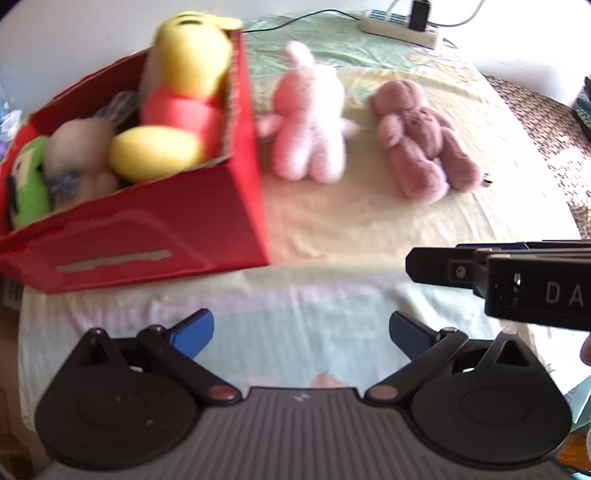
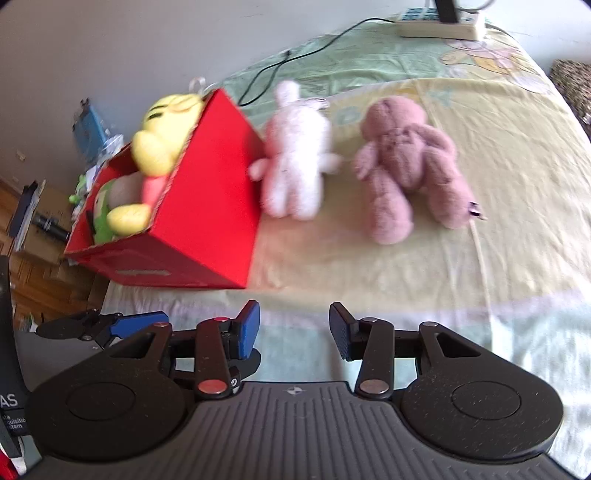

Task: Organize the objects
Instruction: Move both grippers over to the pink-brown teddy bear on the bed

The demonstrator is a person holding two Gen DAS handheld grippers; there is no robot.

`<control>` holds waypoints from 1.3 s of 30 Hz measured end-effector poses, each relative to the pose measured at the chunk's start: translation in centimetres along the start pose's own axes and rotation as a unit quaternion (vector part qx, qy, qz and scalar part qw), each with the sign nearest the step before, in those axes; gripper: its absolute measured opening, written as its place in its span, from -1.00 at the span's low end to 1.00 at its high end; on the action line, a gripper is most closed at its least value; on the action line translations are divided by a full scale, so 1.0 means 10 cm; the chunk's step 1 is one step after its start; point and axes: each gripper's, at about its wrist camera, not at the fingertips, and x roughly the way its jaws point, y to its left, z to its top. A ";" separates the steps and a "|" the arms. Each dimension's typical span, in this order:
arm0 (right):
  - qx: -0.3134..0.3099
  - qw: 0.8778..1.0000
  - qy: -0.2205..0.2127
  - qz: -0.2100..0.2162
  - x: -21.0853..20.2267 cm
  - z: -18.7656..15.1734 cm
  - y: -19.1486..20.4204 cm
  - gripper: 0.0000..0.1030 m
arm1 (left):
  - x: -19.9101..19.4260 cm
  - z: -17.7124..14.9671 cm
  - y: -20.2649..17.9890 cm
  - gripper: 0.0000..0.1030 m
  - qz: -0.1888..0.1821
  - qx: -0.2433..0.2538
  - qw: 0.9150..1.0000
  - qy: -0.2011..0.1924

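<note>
So both grippers are just hanging over the near edge of the bed (image 2: 498, 155), neither one holding anything. The left gripper (image 1: 301, 332) has its blue-padded fingers (image 1: 195, 332) spread wide apart, nothing between them. The right gripper (image 2: 293, 328) has its fingers (image 2: 247, 328) apart too, though the gap is narrower, and it's also empty. In the left wrist view the right gripper pokes in from the right side as a black bar.

The red box (image 1: 147, 229) sits on the left part of the bed, tilted a bit, and it's already stuffed: a yellow bear plush in a red shirt (image 1: 184, 92) sticks up out of the far corner, with a green plush (image 1: 29, 181) and a pale beige plush (image 1: 81, 155) packed in beside it.

Two toys lie out on the sheet. A pink bunny plush (image 2: 295, 155) is just beside the box's right wall, looks like it's touching or nearly so. A mauve teddy bear (image 2: 406, 162) lies to the right of the bunny, close but apart from it.

Far back on the bed there's a white power strip (image 1: 399, 29) with a black cable (image 2: 280, 62) trailing off it.
</note>
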 end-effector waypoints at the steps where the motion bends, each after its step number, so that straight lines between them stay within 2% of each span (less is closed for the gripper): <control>1: 0.008 1.000 -0.003 -0.003 -0.02 0.01 -0.07 -0.13 | 0.02 0.03 -0.06 0.97 -0.005 0.005 1.000 0.001; 5: 0.035 0.999 -0.017 -0.014 -0.12 0.08 -0.32 -0.13 | 0.10 0.16 -0.29 0.98 -0.030 0.033 0.999 0.000; 10: 0.061 0.997 -0.031 -0.028 -0.21 0.17 -0.58 -0.13 | 0.23 0.32 -0.56 0.98 -0.043 0.061 0.997 0.004; 18: 0.083 0.994 -0.047 -0.043 -0.26 0.31 -0.84 -0.13 | 0.40 0.56 -0.78 0.98 -0.041 0.078 0.996 0.004; 29: 0.100 0.992 -0.062 -0.038 -0.10 0.64 -1.11 -0.13 | 0.66 0.95 -0.78 0.98 -0.037 0.073 0.997 -0.001; 39: 0.123 0.991 -0.049 -0.007 0.23 0.88 -1.35 -0.13 | 0.80 1.17 -0.64 0.98 -0.099 0.048 0.994 -0.015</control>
